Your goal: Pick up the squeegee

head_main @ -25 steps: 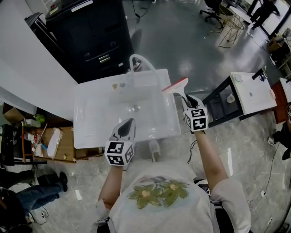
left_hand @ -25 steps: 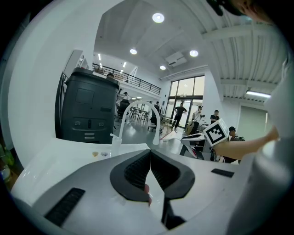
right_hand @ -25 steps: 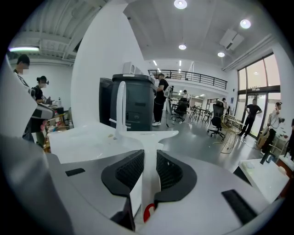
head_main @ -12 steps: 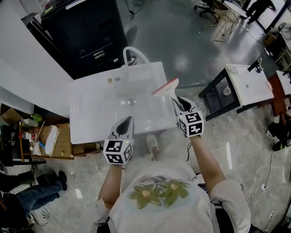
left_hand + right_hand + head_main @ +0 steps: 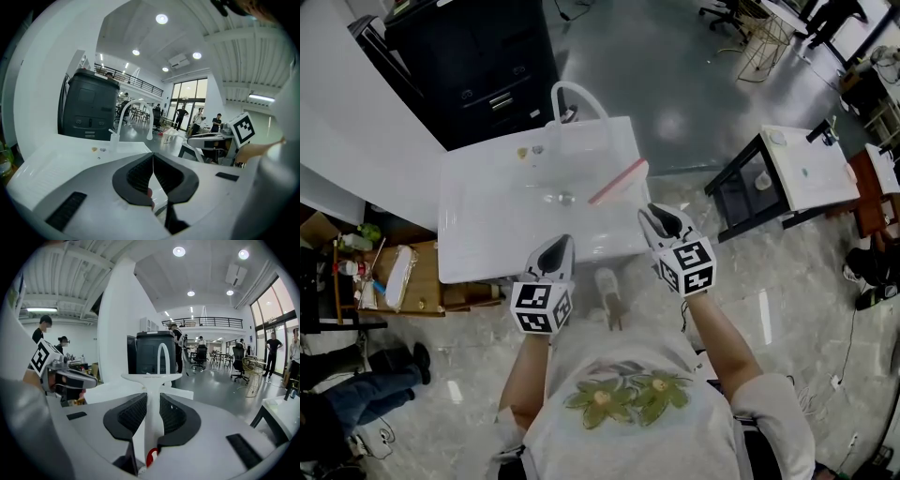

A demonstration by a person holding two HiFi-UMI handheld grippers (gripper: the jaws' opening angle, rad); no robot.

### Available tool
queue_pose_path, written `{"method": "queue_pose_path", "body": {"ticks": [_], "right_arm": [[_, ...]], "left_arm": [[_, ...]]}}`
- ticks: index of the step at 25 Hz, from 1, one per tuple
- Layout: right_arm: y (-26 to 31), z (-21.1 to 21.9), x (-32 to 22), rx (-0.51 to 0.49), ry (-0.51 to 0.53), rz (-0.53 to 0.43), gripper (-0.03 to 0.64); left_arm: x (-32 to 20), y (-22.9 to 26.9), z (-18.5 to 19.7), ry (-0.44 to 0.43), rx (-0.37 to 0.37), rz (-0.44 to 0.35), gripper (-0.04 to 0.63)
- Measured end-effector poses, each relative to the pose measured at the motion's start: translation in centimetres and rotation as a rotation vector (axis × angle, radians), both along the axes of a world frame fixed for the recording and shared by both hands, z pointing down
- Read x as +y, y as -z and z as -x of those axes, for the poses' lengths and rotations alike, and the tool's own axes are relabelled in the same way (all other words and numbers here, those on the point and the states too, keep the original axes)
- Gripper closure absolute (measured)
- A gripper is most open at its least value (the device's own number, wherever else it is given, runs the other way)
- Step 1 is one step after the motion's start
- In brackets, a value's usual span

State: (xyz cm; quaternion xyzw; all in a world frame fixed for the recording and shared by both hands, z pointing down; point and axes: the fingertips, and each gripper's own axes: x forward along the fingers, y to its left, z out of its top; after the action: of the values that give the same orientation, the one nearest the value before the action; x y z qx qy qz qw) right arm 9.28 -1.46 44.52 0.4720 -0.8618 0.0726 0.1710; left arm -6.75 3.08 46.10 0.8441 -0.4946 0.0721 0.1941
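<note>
The right gripper (image 5: 152, 418) clamps the squeegee (image 5: 151, 380) by its white handle, blade crosswise beyond the jaws, so a firm, level lift suits; the left gripper (image 5: 152, 168) is clenched empty.

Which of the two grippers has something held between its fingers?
The right gripper: its fingers clamp the handle of the white plastic squeegee. The left gripper is shut on nothing.
</note>
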Motion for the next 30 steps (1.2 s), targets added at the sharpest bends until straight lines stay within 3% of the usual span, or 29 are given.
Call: {"method": "queue_pose_path", "body": {"ticks": [17, 30], "right_arm": [[2.5, 4.5, 5.8, -0.057, 0.142, -0.046, 0.523], [3.1, 4.0, 6.6, -0.074, 0.154, -0.063, 0.523]], "left_arm": [[2.6, -0.1, -2.7, -0.066, -0.013, -0.005, 0.583], [2.8, -0.1, -5.0, -0.099, -0.02, 0.001, 0.583]]}}
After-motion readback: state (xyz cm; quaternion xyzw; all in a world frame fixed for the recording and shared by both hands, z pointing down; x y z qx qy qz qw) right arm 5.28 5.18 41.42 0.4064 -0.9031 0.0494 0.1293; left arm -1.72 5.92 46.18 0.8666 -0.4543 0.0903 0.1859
